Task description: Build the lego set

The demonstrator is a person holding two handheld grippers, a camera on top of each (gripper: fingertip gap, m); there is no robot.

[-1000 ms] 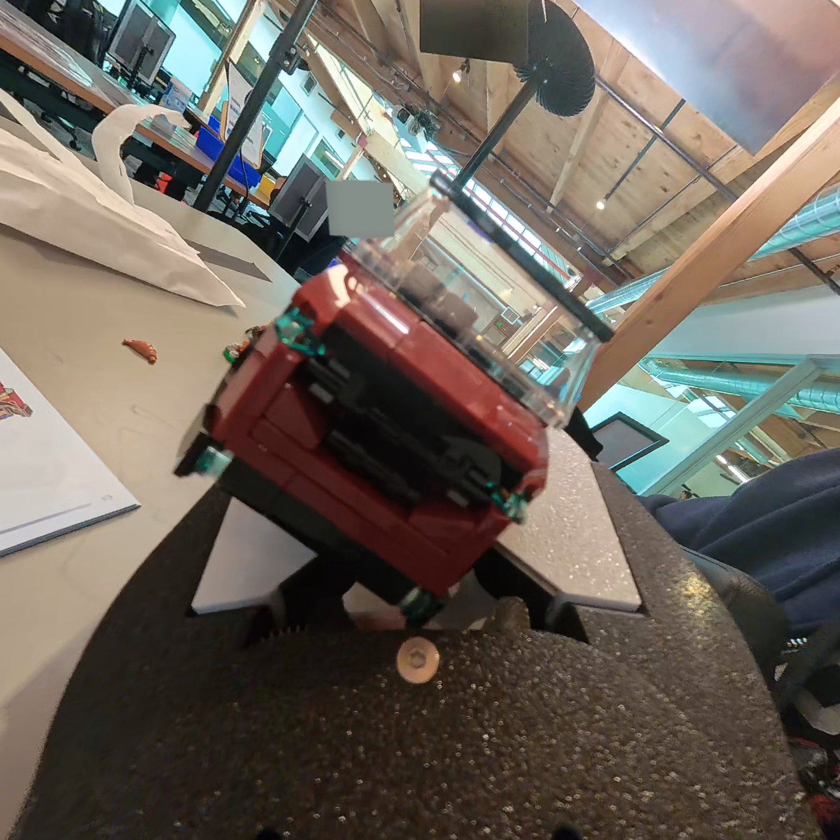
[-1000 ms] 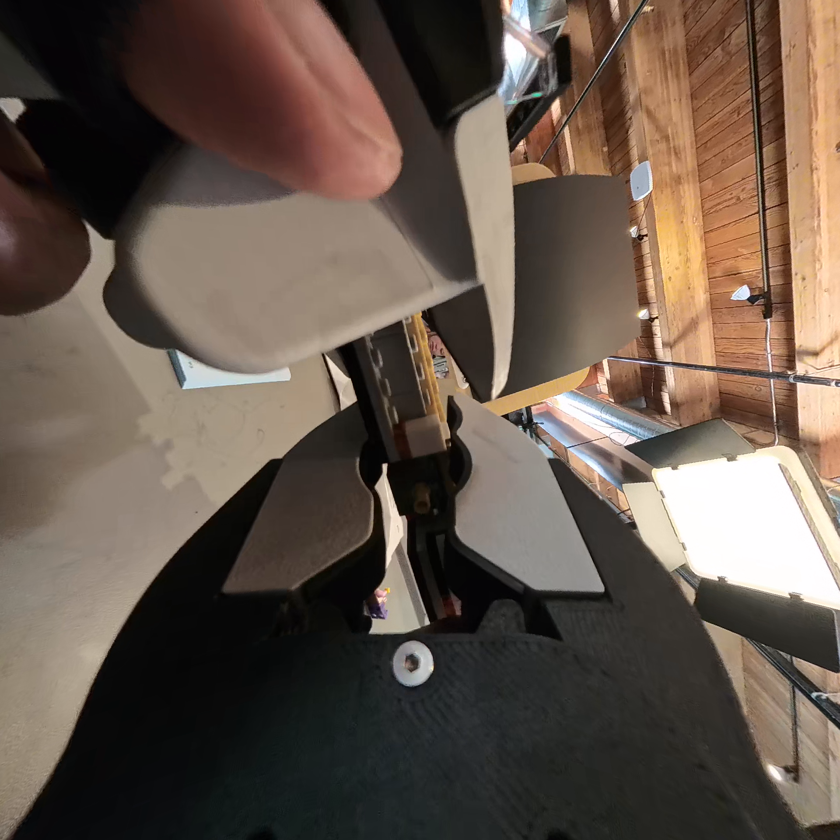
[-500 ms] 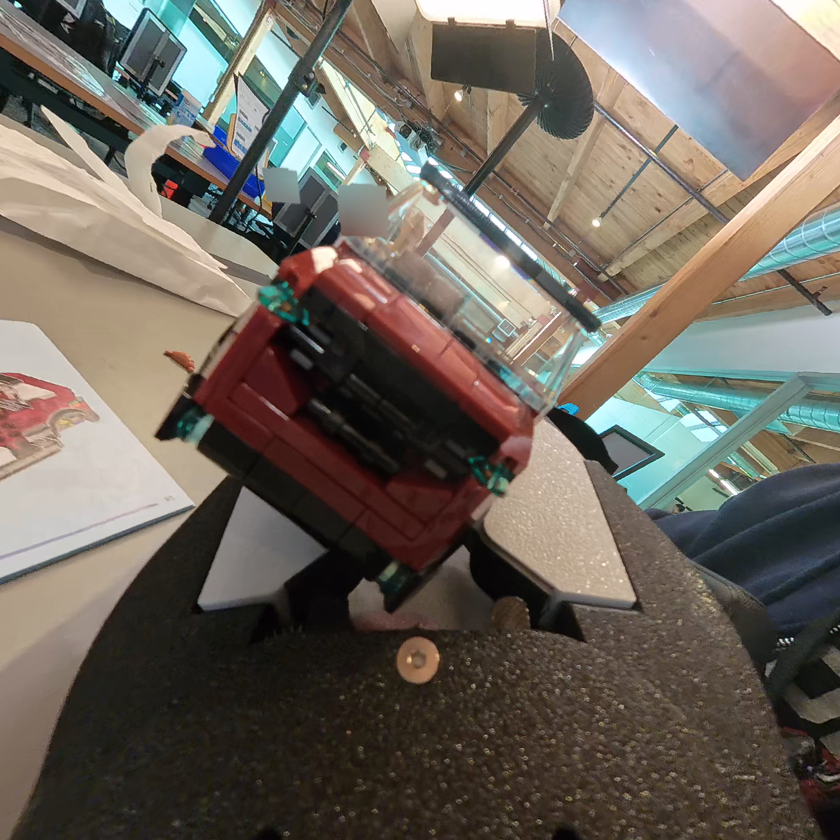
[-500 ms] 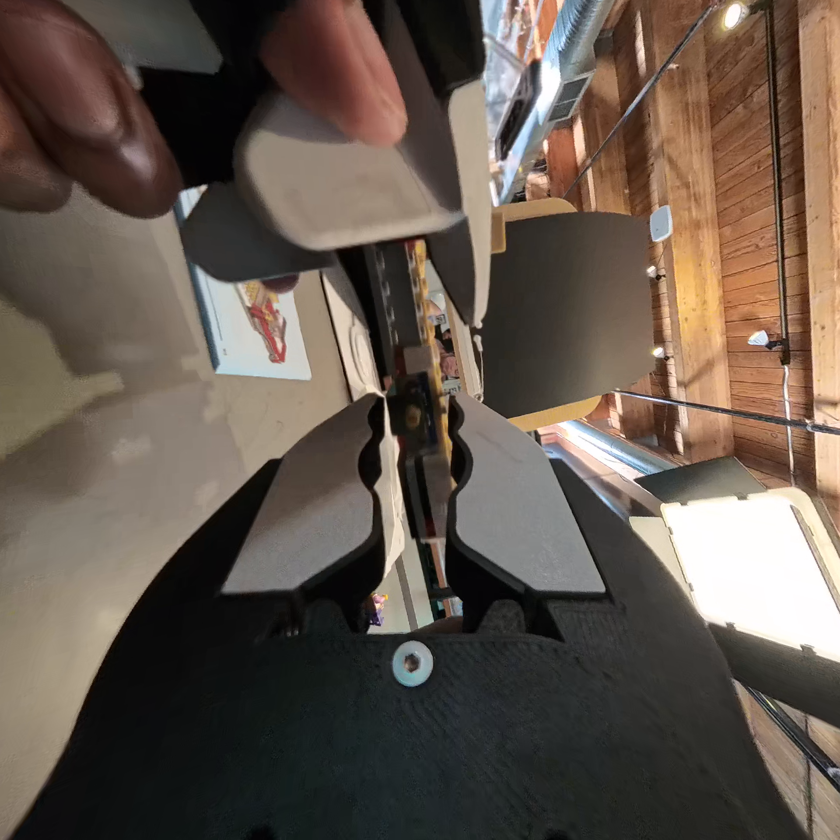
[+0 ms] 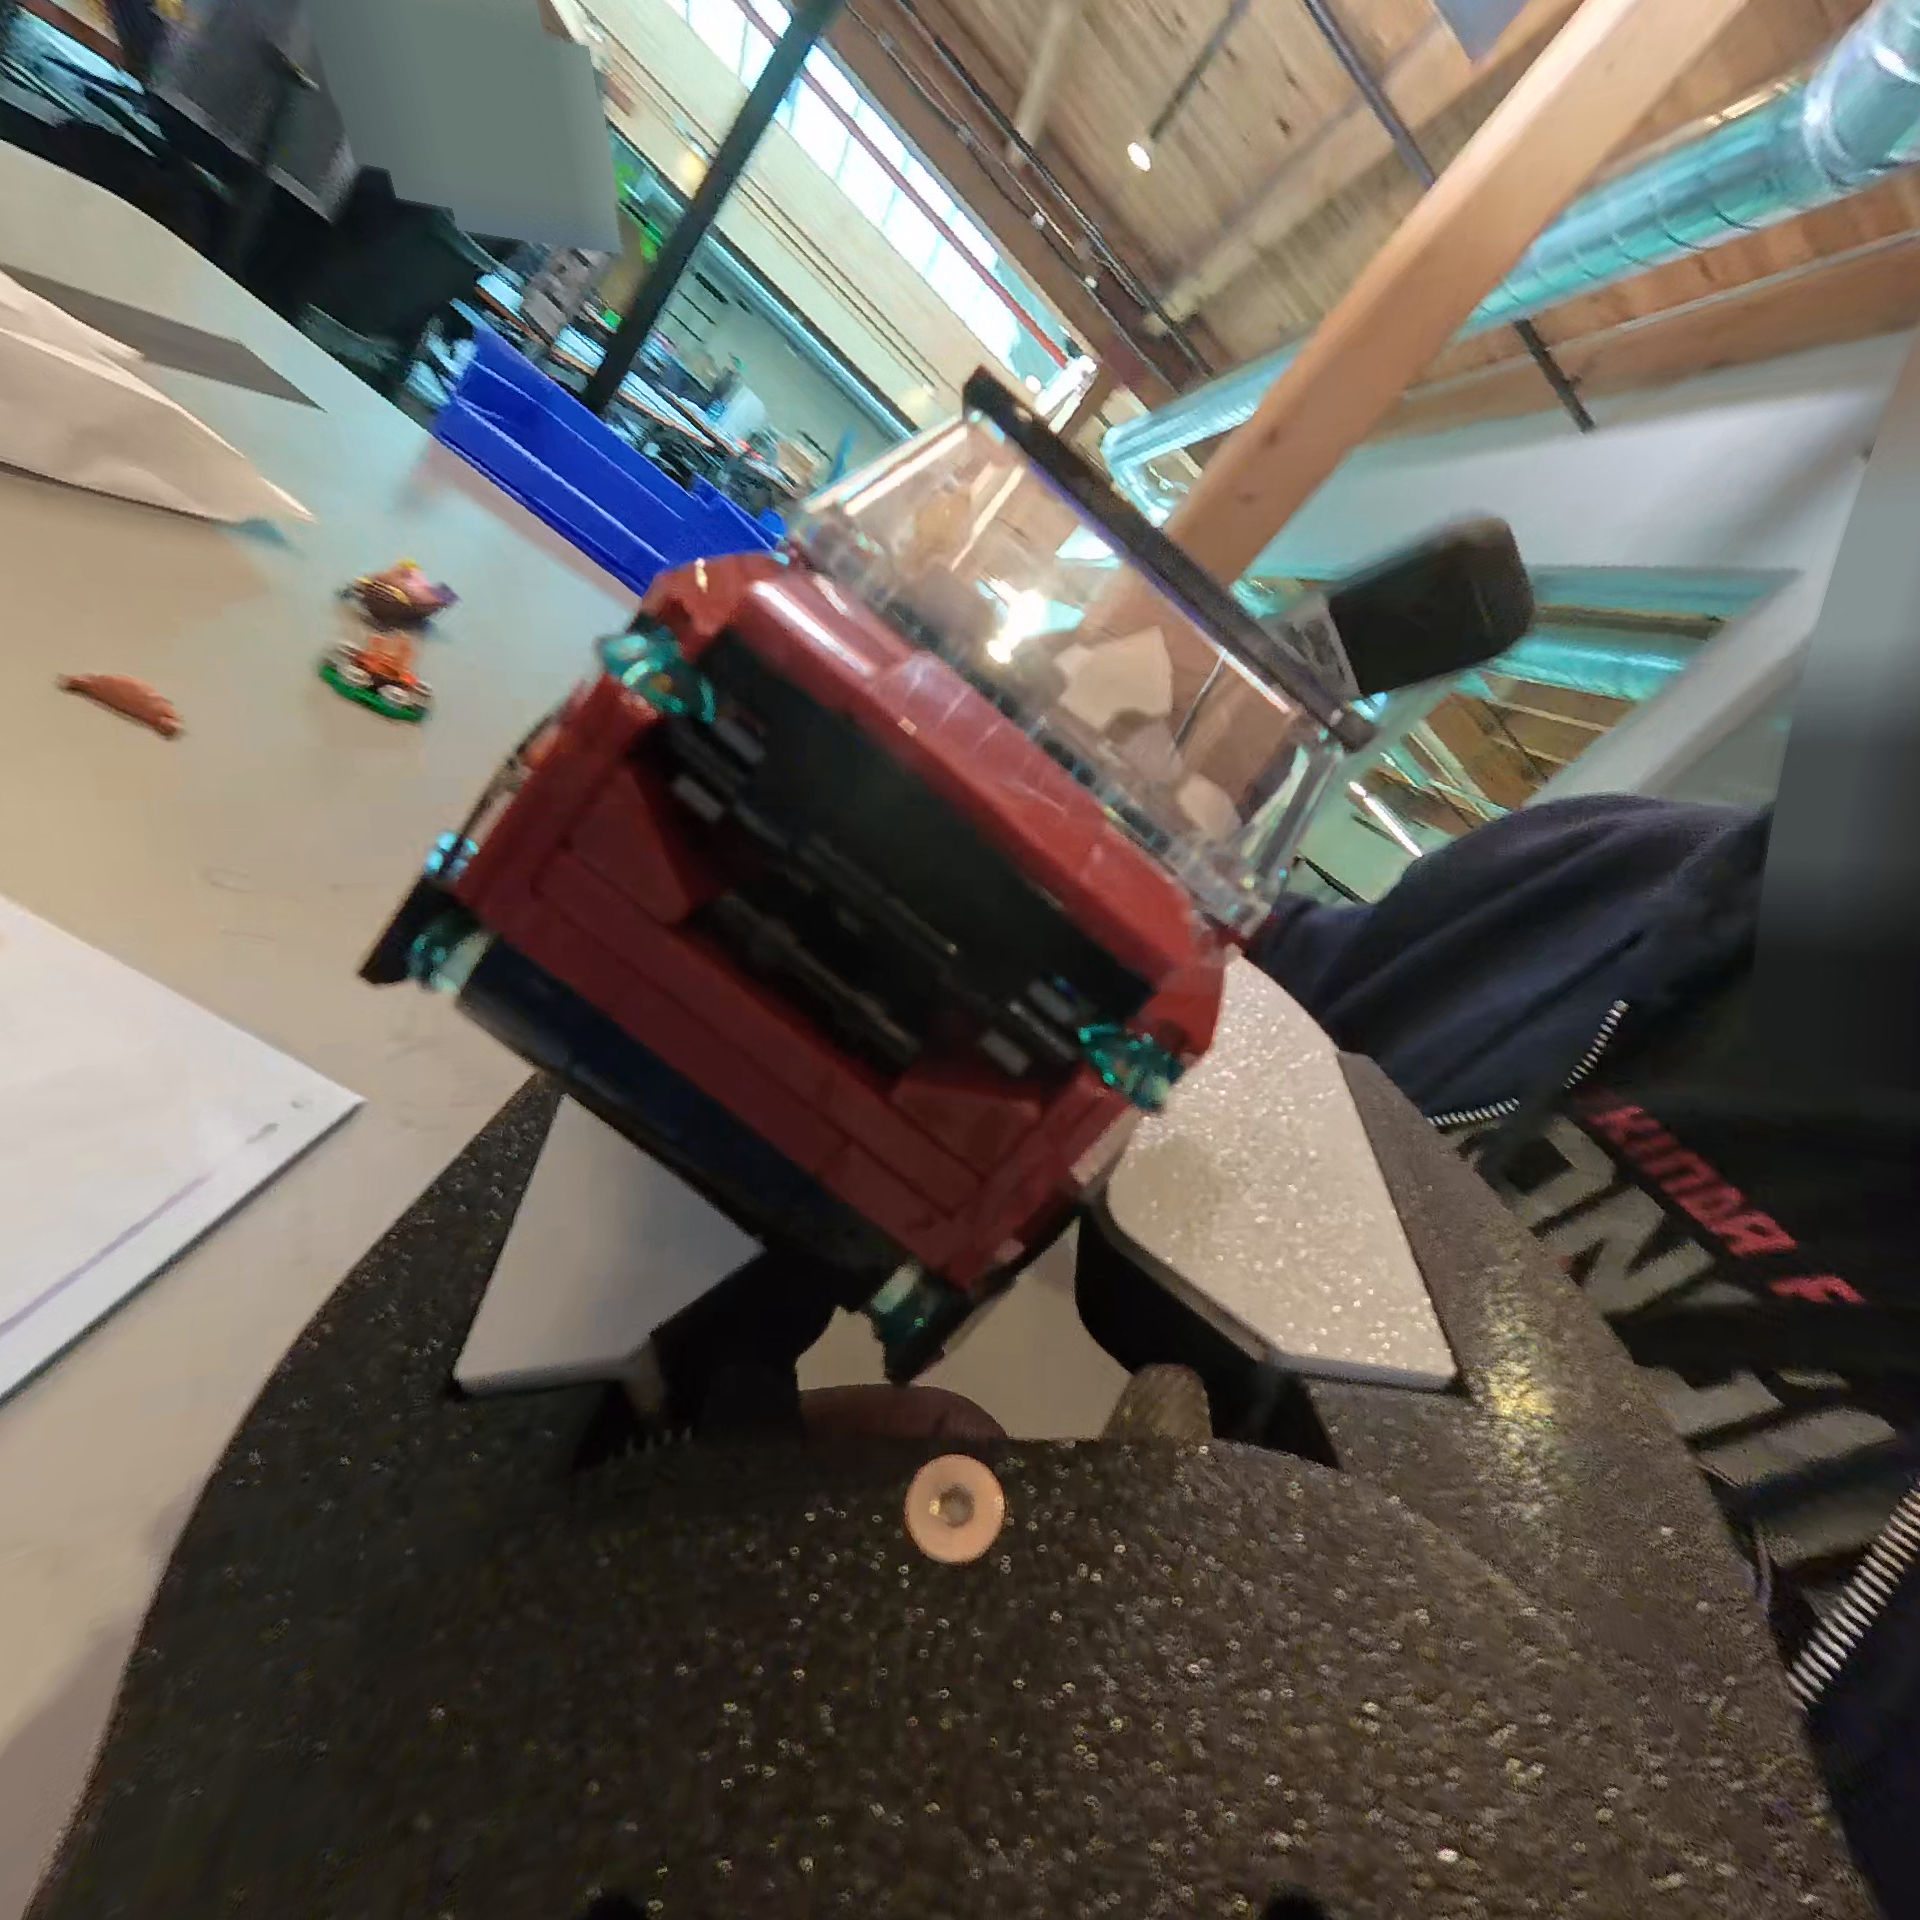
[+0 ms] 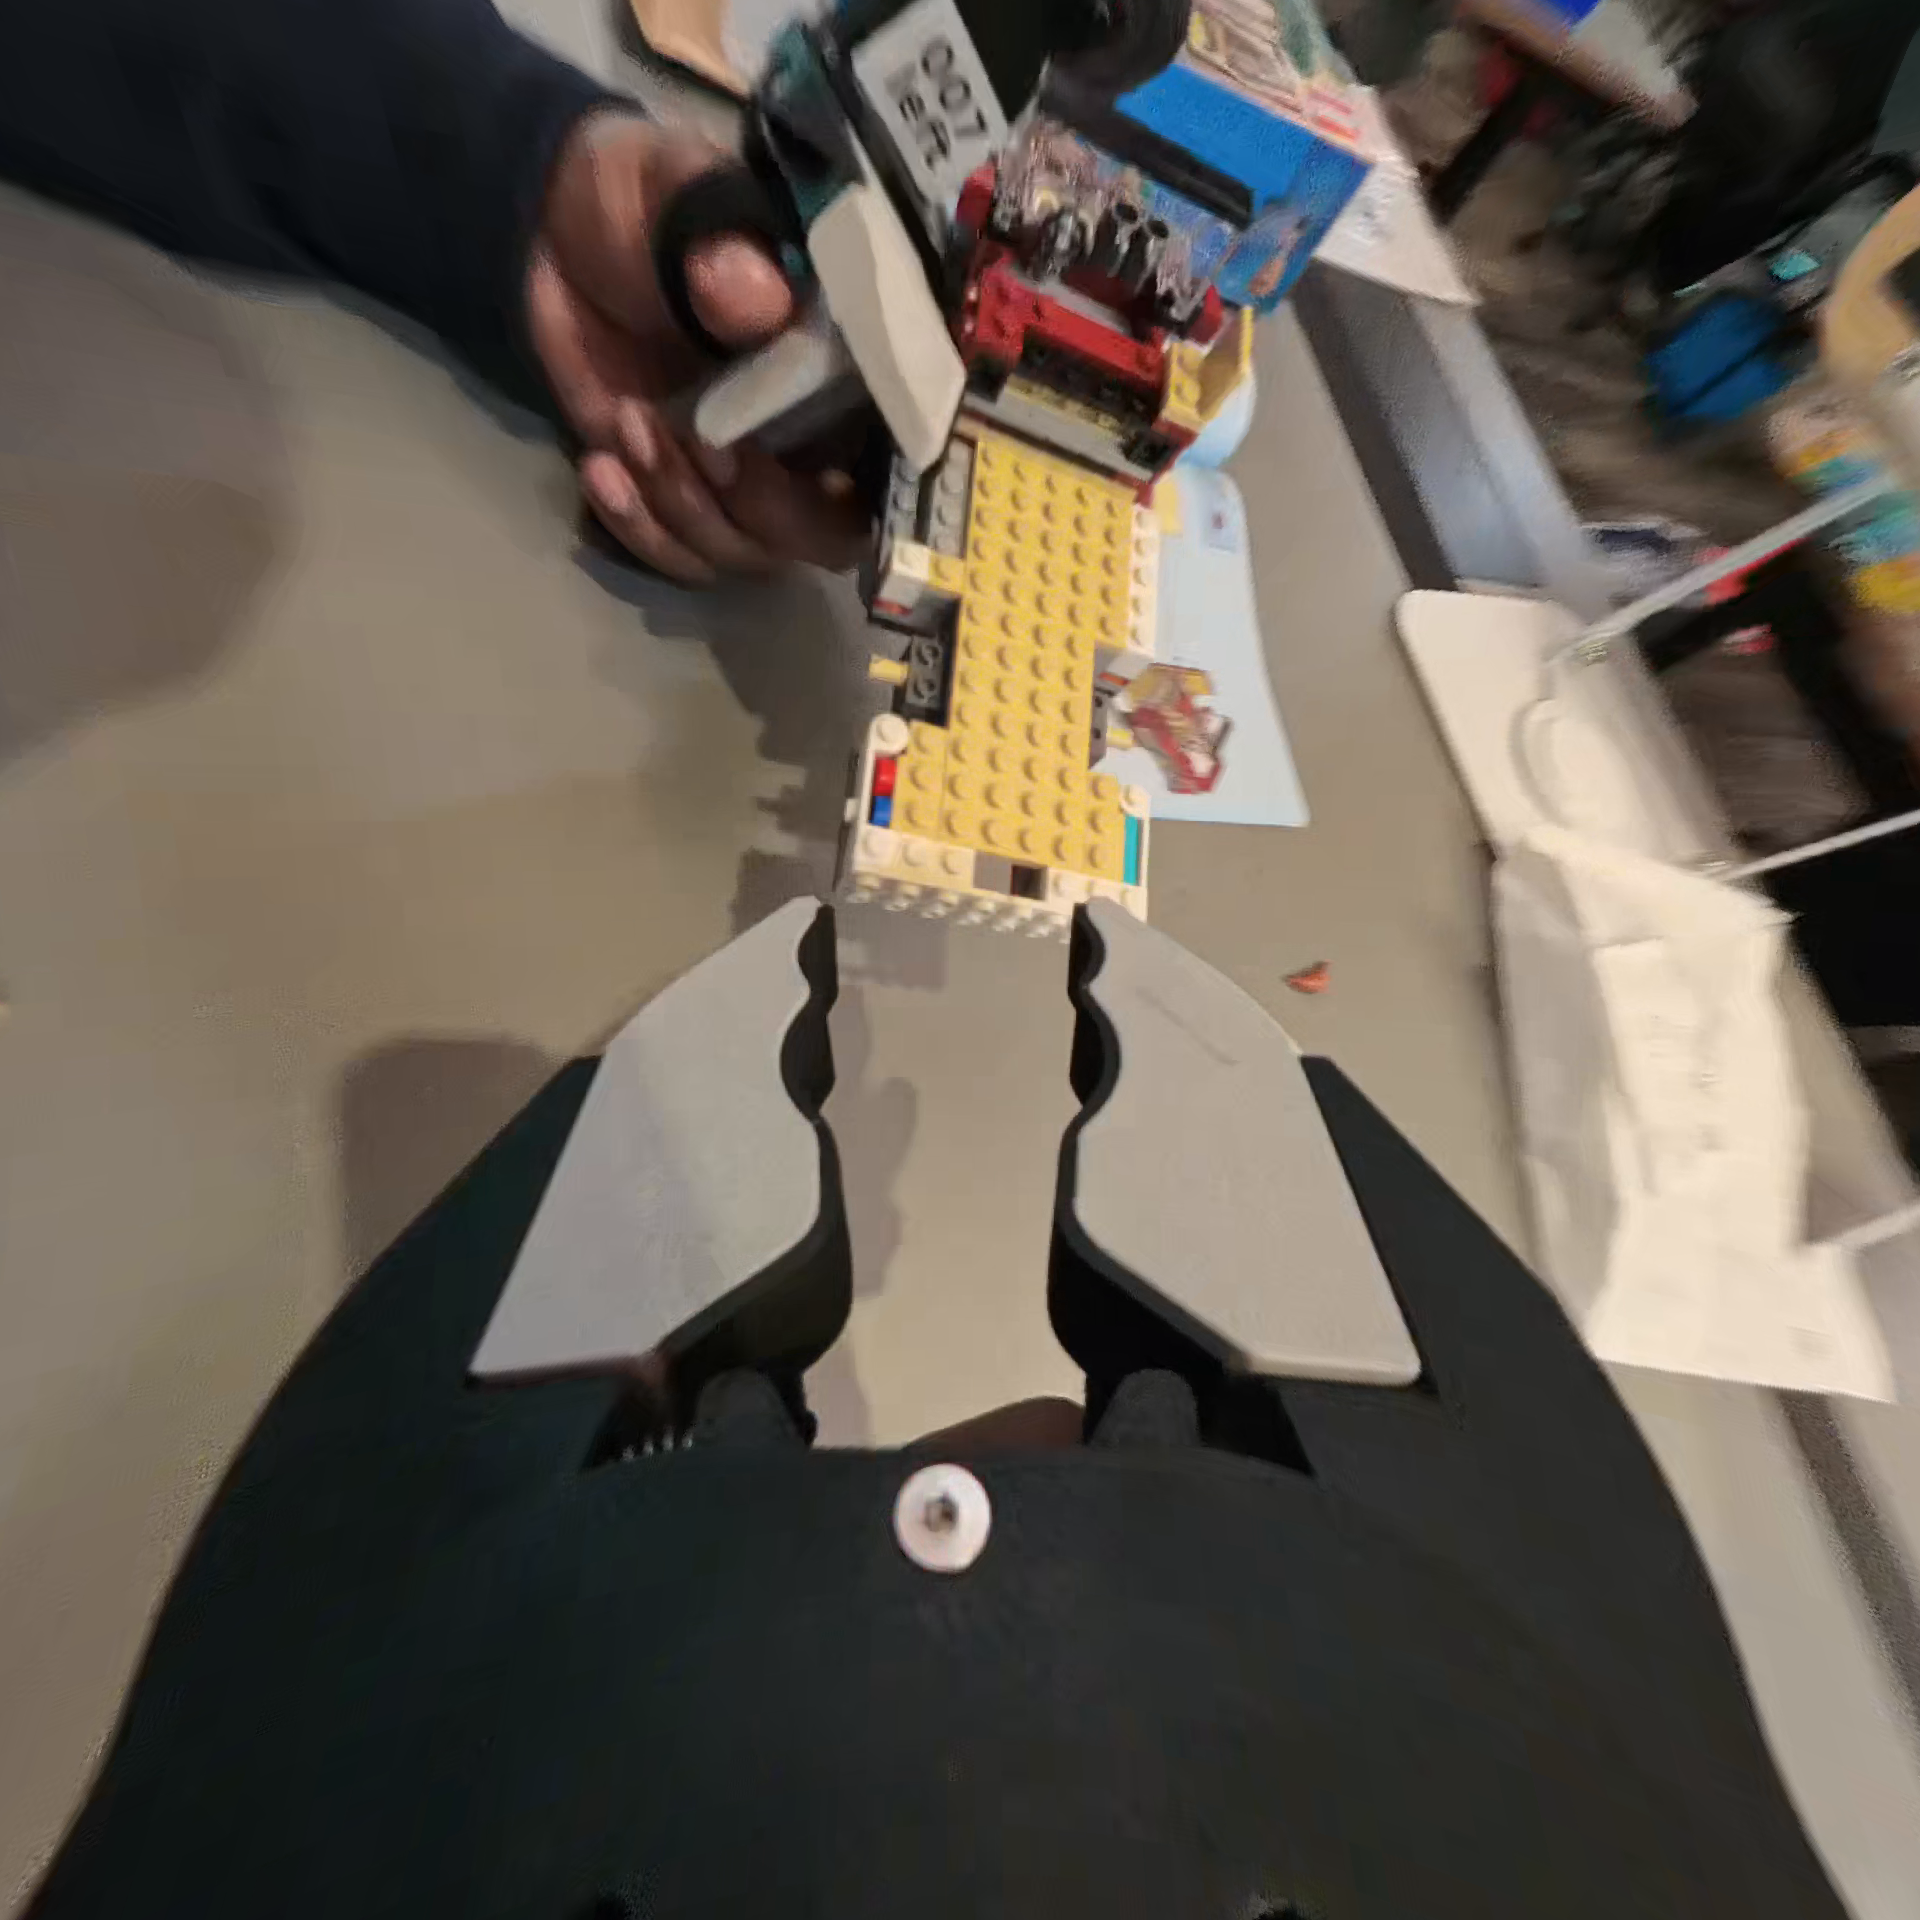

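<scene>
Truck point(image 5: 831, 987), built of toy bricks, is hanging tilted above the counter point(image 6: 312, 831), gripped at its red cab end by the left gripper point(image 5: 894, 1029). That gripper's jaws are closing on the cab's sides; one pad point(image 5: 1278, 1195) is pressing at the cab's lower corner, while the other is mostly hiding behind the bodywork. The right gripper point(image 6: 951, 920) is holding nothing. Its jaws are standing moderately apart over bare counter, with the truck's white rear edge just beyond the tips.

I'd worry about the long yellow bed, which is sticking out unsupported from the cab. Its weight is levering on the brick joints, so the bed could snap off, or the cab could twist in the pads. The blur suggests things are moving, and a bump from the right gripper's tips against the rear edge could do the same damage.

Only the left wrist view is showing the grille, the clear windscreen and the loose bits point(image 5: 384, 665) lying on the counter. Only the right wrist view is showing the full bed, the hand point(image 6: 623, 416) working the left gripper, and the booklet point(image 6: 1226, 727) lying underneath.
</scene>
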